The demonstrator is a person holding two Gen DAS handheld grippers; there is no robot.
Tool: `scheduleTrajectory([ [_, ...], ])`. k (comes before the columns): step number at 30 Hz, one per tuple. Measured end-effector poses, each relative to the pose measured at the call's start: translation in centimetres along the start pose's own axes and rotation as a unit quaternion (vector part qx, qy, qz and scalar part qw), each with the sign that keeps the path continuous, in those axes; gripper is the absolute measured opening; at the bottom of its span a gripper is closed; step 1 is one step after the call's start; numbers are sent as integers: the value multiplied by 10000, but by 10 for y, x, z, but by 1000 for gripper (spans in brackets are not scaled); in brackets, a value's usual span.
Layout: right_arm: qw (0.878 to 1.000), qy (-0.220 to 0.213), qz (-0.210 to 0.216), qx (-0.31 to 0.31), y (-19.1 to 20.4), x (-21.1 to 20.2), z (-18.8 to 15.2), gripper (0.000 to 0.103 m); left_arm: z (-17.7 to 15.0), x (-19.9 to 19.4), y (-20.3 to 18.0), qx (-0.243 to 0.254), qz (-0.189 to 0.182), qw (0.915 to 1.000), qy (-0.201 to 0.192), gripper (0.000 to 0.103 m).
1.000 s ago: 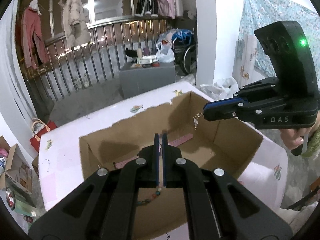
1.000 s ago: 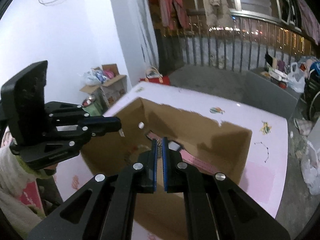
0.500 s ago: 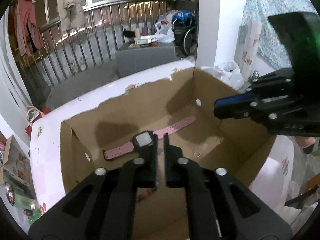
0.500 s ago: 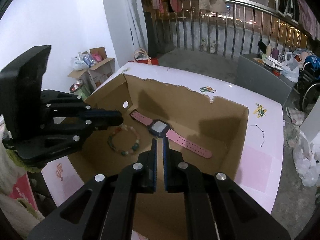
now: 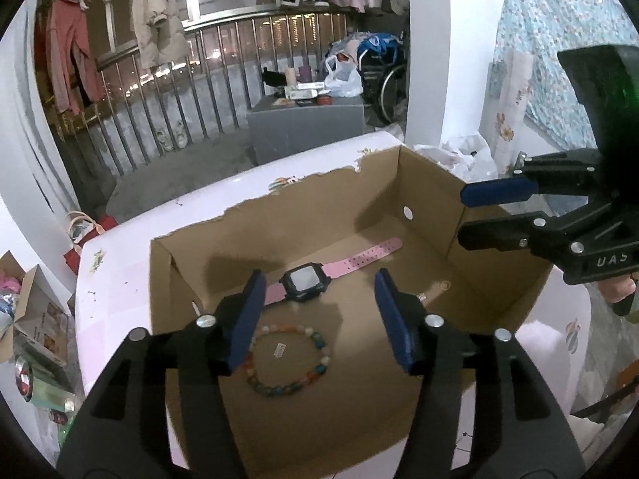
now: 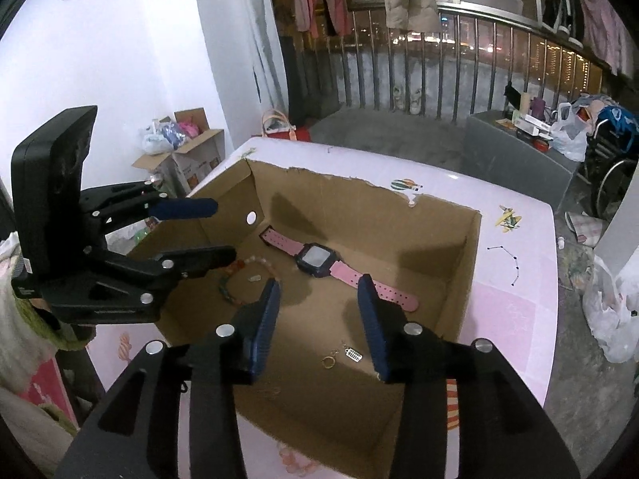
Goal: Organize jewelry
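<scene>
Cardboard walled everything that mattered: the open box [image 5: 471,291] sat on the pink-white table [image 5: 120,279], and on its floor lay the pink watch [image 5: 305,281], the beaded bracelet [image 5: 315,371], and a small ring with a little tag charm [image 6: 339,355]. You held your left gripper [image 5: 319,315] above the box with its jaws spread wide and nothing between them, and your right gripper [image 6: 319,319] was likewise parted and empty. From the left wrist view, the bracelet lay flat just below and slightly nearer than the blue pads [image 5: 243,319], almost centred in the gap, so your left hand was plainly the nearer one to it. The watch lay just beyond it, its strap running on a diagonal from the near-left toward the far-right wall, roughly crosswise to your left fingers. From the right wrist view, the same strap ran ahead of the pads, and the ring and charm rested close under your right fingertips [image 6: 371,319], near that side's wall. Outside the box, a thin dark chain [image 6: 507,259] lay on the table on your right side. My judgement was that fetching it would fall to your right hand, since the box stood between it and your left.
</scene>
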State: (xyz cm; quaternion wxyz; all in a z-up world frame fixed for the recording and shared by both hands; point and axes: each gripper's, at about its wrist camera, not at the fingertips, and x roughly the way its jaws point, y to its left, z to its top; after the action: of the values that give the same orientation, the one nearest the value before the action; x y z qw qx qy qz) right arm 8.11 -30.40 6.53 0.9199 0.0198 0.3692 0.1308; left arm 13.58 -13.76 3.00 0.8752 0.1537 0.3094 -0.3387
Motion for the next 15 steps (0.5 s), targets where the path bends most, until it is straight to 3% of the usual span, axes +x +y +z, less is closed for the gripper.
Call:
scheduleTrajectory([
  [4,9999,-110,40,82,1,-10,-4,46,-2,-16,-1,23,9,9999,-143,65],
  [8,9994,-286,45,164,4,-22,-6,60,-6,-33,-7,68,60,9996,-281,70],
  [15,9985,-492,111,217,10,-44,-14,68,-16,-67,-9,-100,-65,9984,-553,83],
])
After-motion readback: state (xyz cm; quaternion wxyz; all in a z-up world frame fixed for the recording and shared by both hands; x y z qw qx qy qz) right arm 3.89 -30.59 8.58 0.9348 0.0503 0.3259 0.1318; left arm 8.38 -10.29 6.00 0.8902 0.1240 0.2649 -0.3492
